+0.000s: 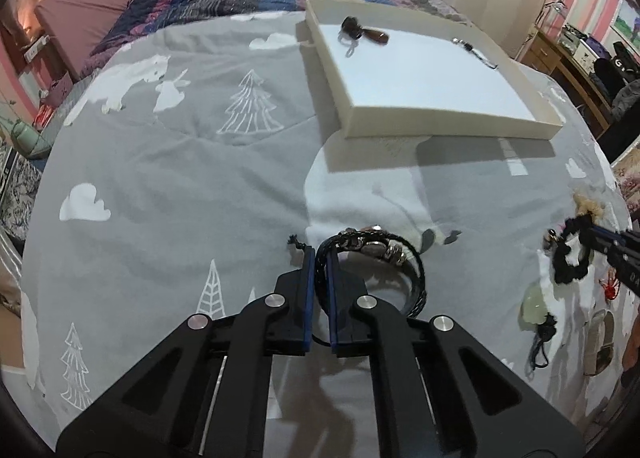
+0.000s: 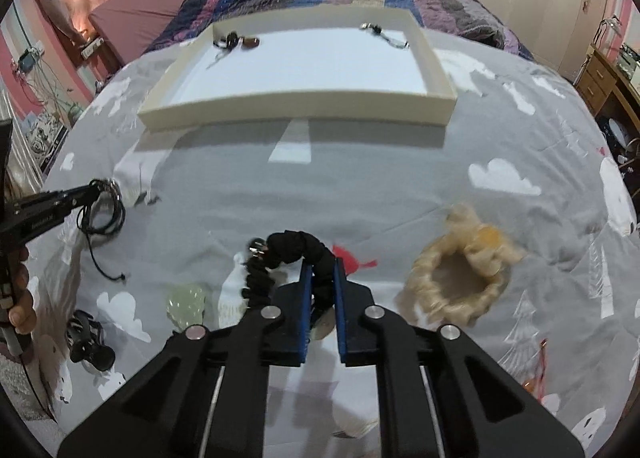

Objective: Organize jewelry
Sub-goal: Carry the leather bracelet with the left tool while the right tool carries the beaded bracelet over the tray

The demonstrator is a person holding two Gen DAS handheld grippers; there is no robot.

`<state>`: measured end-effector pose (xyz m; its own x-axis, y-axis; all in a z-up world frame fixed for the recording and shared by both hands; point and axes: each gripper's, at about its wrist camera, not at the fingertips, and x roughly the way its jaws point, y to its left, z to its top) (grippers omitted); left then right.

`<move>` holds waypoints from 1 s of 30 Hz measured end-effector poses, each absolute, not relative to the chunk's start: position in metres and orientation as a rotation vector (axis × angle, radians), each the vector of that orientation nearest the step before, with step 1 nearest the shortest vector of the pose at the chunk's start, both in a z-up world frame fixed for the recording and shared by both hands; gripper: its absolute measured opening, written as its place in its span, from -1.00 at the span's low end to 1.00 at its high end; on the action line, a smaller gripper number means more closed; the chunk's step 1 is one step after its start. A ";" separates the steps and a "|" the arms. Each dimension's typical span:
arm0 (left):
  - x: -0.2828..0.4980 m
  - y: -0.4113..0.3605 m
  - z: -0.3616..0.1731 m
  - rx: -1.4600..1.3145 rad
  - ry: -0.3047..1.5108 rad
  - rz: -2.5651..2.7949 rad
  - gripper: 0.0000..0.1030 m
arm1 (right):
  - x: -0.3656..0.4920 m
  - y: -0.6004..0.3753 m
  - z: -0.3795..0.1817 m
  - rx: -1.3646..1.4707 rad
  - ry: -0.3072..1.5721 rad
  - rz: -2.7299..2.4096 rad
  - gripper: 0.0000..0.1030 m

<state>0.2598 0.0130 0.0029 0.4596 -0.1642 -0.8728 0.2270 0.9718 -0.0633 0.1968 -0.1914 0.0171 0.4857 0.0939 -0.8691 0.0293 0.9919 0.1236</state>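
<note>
Two views are showing one moment on a grey bedspread [image 1: 168, 161] printed with clouds and trees.

Left wrist view: the left gripper [image 1: 319, 258] is pinching the near side of a black braided bracelet [image 1: 384, 258] with metal beads; its blue pads [image 1: 307, 290] are pressing on the cord from both sides. The bracelet's loop is lying just right of the fingertips on the bedspread. Well beyond the fingers, to the right, a shallow white tray [image 1: 440, 125] is sitting on the bedspread, holding a dark keyring with a brown pendant [image 1: 362, 31] in its far left corner and a small silver piece [image 1: 474, 51] near its far right edge. Far right of the fingers, the right gripper [image 1: 588, 238] is gripping a black scrunchie [image 1: 572, 258].

Right wrist view: the right gripper [image 2: 323, 262] is clamping the black scrunchie [image 2: 292, 250] between its blue pads [image 2: 305, 298]; the rest of the scrunchie is curling left of the fingertips. A blond braided hair tie [image 2: 460, 278] is lying just right of the fingers, a pale green pendant [image 2: 186, 302] to their left. The white tray [image 2: 304, 105] is lying well ahead. At far left, the left gripper [image 2: 100, 189] is holding the bracelet [image 2: 104, 213].
</note>
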 end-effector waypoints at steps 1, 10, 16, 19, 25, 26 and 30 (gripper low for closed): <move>0.259 0.010 0.006 0.072 1.060 -0.244 -0.94 | 0.199 -0.192 0.020 0.124 1.058 0.040 -0.80; 0.275 -0.016 0.057 0.079 0.952 -0.291 -0.94 | 0.232 -0.201 0.056 0.117 0.977 0.048 -0.80; 0.325 -0.034 0.087 0.036 0.924 -0.301 -0.94 | 0.274 -0.205 0.090 0.103 0.905 0.044 -0.80; 0.352 -0.043 0.092 0.034 0.930 -0.293 -0.94 | 0.298 -0.208 0.102 0.093 0.882 0.028 -0.80; 0.419 -0.068 0.084 0.020 0.973 -0.281 -0.94 | 0.365 -0.214 0.110 0.110 0.880 0.023 -0.81; 0.432 -0.073 0.081 0.012 0.986 -0.286 -0.94 | 0.376 -0.215 0.109 0.113 0.881 0.022 -0.81; 0.468 -0.091 0.071 -0.002 0.989 -0.286 -0.94 | 0.417 -0.218 0.098 0.123 0.888 0.021 -0.81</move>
<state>0.4680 -0.0909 0.0707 0.5154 -0.2386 -0.8231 0.2372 0.9627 -0.1306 0.4169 -0.2185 0.0977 0.6316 0.0692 -0.7722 0.0331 0.9927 0.1160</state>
